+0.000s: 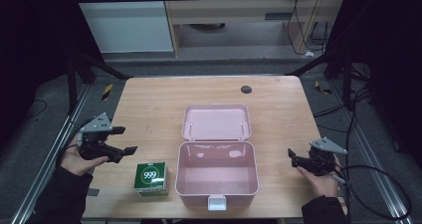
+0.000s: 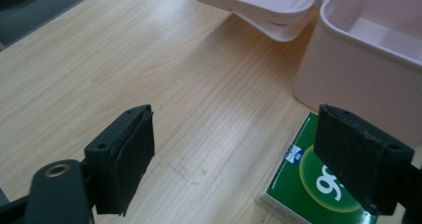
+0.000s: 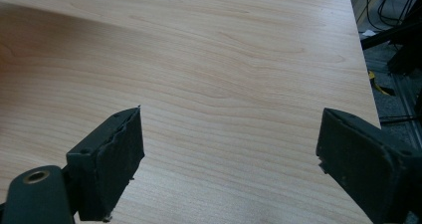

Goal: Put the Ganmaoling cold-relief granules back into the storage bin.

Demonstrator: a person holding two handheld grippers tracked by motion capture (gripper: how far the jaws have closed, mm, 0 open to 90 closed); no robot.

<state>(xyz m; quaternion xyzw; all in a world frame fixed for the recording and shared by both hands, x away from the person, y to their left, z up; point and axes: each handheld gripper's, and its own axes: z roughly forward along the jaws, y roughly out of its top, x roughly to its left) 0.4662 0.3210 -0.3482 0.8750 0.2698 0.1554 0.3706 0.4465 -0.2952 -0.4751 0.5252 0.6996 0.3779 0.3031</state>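
Centrally, item one: a pink plastic box [image 1: 217,173] on the wooden table [image 1: 149,104], near the front edge, its hinged lid [image 1: 216,122] thrown back flat behind it. The inside looks bare, and a small white latch [image 1: 217,202] hangs at its front wall. In my left gripper view the box's pink wall [image 2: 358,79] rises at upper right, with the lid's edge beyond it.

Item two: a green and white carton marked 999 [image 1: 151,178], lying just left of the box, apart from it, also near the front edge. In my left gripper view its green top [image 2: 308,189] lies partly behind my right-hand jaw.

Item three: my left gripper [image 1: 119,143], held in my left hand [image 1: 74,159] over the table's left side, up and left of the carton. Its jaws stand wide apart, gripping nothing, with bare wood between them.

Item four: my right gripper [image 1: 293,158], held in my right hand [image 1: 321,181] at the table's right edge, well clear of the box. Its jaws are also spread wide, nothing held.

Item five: a dark round disc [image 1: 246,89] set in the tabletop near the far edge.
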